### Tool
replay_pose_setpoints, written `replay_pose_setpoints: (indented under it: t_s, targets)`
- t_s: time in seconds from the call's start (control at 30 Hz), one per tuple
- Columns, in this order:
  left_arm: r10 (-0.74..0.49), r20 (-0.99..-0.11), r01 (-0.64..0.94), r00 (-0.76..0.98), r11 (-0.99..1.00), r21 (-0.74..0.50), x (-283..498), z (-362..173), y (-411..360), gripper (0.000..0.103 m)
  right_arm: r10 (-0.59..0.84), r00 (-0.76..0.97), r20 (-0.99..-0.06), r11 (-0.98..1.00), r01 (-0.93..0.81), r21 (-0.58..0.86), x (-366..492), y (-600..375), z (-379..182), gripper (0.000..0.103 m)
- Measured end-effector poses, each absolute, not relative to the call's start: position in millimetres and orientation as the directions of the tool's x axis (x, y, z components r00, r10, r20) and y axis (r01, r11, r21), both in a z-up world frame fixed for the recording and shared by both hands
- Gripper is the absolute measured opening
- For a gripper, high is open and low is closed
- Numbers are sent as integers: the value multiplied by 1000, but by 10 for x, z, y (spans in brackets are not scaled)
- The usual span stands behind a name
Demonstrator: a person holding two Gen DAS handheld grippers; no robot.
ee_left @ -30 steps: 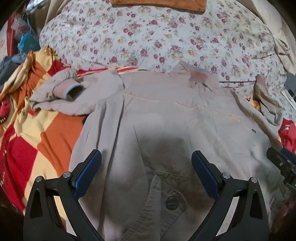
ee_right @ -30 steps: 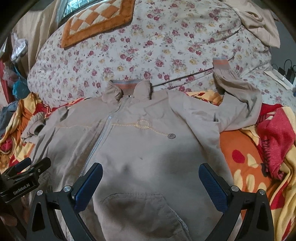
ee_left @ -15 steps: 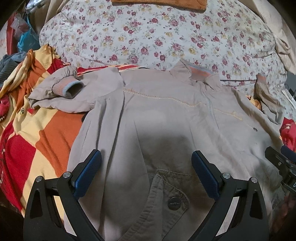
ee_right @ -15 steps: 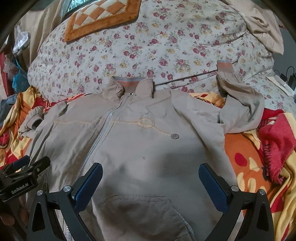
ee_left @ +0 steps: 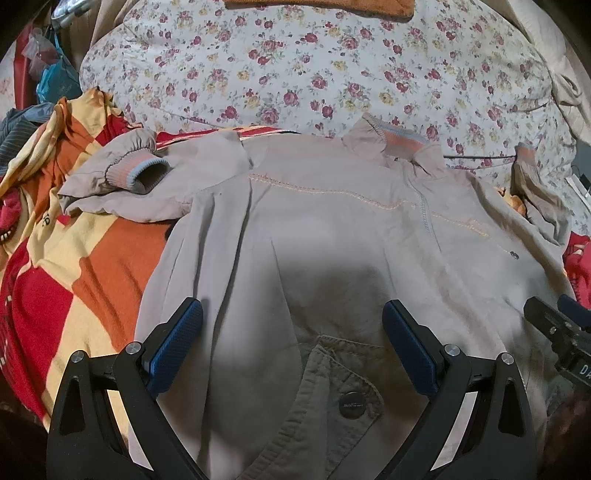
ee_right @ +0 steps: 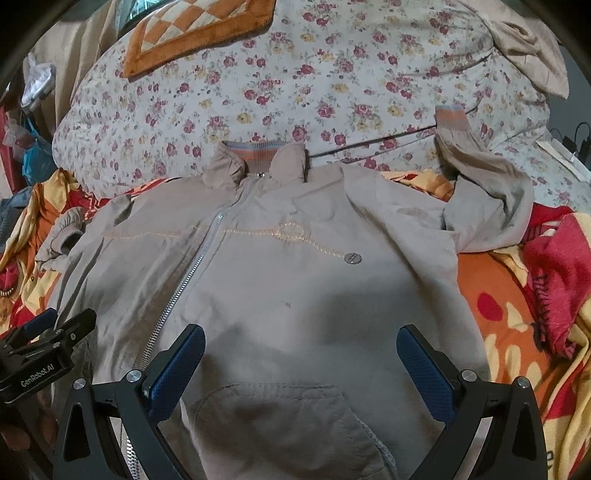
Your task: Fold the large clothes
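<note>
Jacket in beige cloth lies flat and face up on the bed, zipped, just in front of both claws. The left gripper is spread wide above the lower left part of the jacket, over a flap pocket with a dark snap button; something is stamped on the button, but I cannot read it. The right gripper is also spread wide, holding nothing, above a curved pocket on the lower right part. In the right wrist view the left tool shows at the near left edge, and its body carries the words "GenRobot.AI".

Further away, the silver zipper runs up to the collar, which has a striped orange and grey rib. A yellow stitched line crosses the chest, and a small metal button sits on the right side. The left sleeve is bent on a red, orange and yellow blanket. The right sleeve bends up, and its cuff rests on the floral quilt.

Far behind, an orange and cream checked cushion lies on the quilt, and a beige cloth is bunched at the far right.
</note>
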State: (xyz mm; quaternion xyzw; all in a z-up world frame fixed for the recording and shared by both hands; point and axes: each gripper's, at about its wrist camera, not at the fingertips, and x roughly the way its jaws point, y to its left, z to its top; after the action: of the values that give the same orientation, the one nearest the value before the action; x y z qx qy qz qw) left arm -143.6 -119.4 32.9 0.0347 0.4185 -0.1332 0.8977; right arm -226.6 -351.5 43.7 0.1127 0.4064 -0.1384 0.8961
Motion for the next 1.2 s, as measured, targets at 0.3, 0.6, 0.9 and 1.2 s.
replay_pose_setpoints:
  t_s: [0.3,0.6,0.9,1.2]
  targets:
    - [-213,-759,267,615,962,-54,-1438,344,-1169,98,-147,631,-762,939,332,94,-2254,-3496,409,103]
    - [-176,-746,239,643,971,-24,-1250,573,-902,98,-121,621,-774,935,332,121,-2253,-3511,377,103]
    - [-47,-736,102,675,994,30,-572,831,-268,98,-91,610,-787,933,329,147,-2251,-3513,344,103]
    - [-75,-809,-51,583,990,-129,121,645,245,96,-60,589,-806,933,320,164,-2204,-3518,278,103]
